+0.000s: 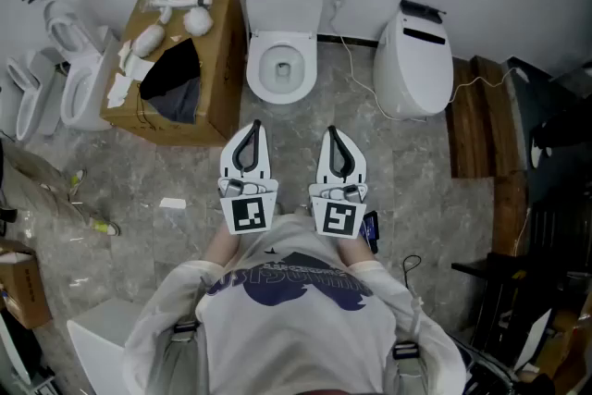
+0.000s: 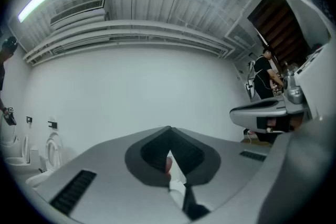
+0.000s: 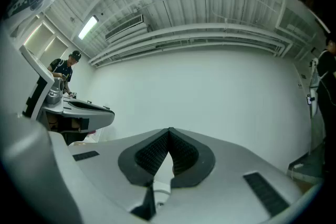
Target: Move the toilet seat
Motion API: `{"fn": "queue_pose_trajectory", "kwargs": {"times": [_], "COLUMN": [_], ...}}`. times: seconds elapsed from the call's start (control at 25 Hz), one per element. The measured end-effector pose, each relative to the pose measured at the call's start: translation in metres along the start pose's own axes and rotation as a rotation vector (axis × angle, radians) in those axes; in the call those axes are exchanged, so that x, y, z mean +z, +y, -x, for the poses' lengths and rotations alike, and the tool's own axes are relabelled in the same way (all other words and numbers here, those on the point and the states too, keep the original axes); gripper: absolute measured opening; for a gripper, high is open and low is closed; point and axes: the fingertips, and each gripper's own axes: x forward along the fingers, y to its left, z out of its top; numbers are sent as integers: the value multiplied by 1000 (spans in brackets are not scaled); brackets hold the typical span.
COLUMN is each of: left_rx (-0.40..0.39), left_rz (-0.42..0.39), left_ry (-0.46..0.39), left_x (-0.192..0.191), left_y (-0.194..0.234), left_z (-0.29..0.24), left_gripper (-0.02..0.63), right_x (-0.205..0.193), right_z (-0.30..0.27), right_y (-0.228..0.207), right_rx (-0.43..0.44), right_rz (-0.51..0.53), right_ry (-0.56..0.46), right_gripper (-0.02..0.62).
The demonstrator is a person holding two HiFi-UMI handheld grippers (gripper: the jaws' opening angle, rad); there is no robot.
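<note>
Both my tongs are shut with nothing between them. The left tongs (image 1: 256, 125) and right tongs (image 1: 331, 130) sit side by side just ahead of my chest, pointing forward over the grey floor (image 1: 185, 171). Beyond their tips, apart from both and slightly nearer the left pair, the toilet seat (image 1: 261, 74) lies on the white toilet (image 1: 285, 3) beside a cardboard box (image 1: 208, 23).

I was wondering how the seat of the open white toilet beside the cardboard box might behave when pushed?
On the toilet, whether the seat lies down or stands raised is unclear. Everything looks glossy and hard, so it is probably rigid but slippery for narrow jaws. Presumably hinged at the back, it would likely swing, not slide, and could drop.
</note>
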Motion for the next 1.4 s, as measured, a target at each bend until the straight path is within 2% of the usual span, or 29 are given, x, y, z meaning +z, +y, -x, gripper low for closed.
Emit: {"fn": "queue_pose_trajectory", "kwargs": {"times": [0.28, 0.48, 0.88, 1.08, 1.24, 1.4], "left_rx": [7, 1, 24, 27, 55, 78], "left_rz": [3, -42, 31, -4, 19, 10], "left_ry": [0, -2, -7, 1, 9, 8], "left_x": [0, 2, 2, 1, 2, 5], "left_y": [1, -1, -5, -16, -23, -32], "left_z": [0, 0, 0, -3, -9, -16], "left_gripper": [-3, -3, -3, -2, -2, -2], "right_x": [-2, -2, -5, -4, -4, -7], "right_z": [1, 3, 3, 4, 3, 2], "right_y": [0, -3, -11, -20, -29, -43], "right_rx": [1, 2, 24, 51, 72, 90], "right_rz": [-3, -2, -28, -36, -30, -31], "right_ry": [11, 13, 9, -13, -16, -15], "right_gripper": [8, 8, 9, 11, 11, 11]}}
